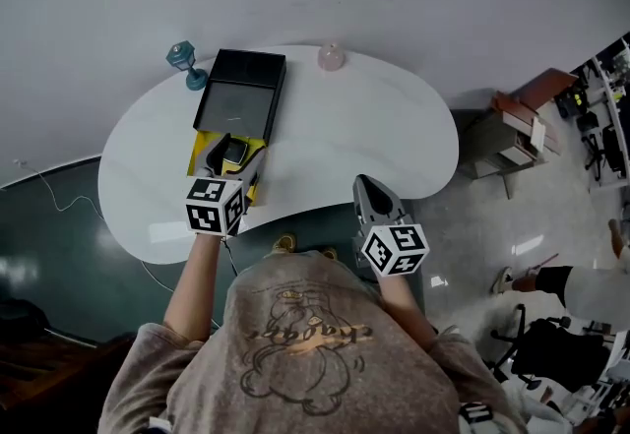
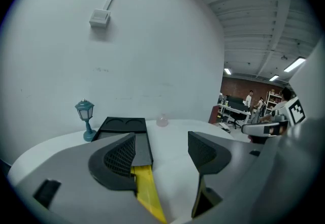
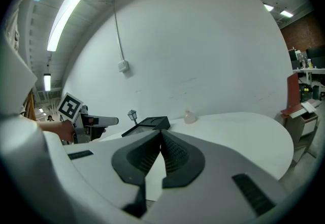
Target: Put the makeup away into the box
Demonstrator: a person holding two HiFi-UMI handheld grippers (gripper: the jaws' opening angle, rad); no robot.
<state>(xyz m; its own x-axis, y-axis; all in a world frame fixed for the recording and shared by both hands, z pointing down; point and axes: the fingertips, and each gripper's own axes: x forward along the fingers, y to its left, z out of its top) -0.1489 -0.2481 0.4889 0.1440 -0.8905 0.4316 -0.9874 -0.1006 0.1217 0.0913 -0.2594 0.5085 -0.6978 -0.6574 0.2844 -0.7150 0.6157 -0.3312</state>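
The box lies on the tabletop's left half, a small lantern just left of it, a small jar at the far edge to its right

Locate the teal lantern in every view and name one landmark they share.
Head view: lantern upper left, just left of the black lid.
Left gripper view: lantern left of centre, beside the lid.
Right gripper view: lantern small, centre-left, left of the lid.
Shared landmark: the black lid.

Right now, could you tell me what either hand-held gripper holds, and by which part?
Nothing: the left hand-held gripper is open and empty; the right hand-held gripper is shut on nothing.
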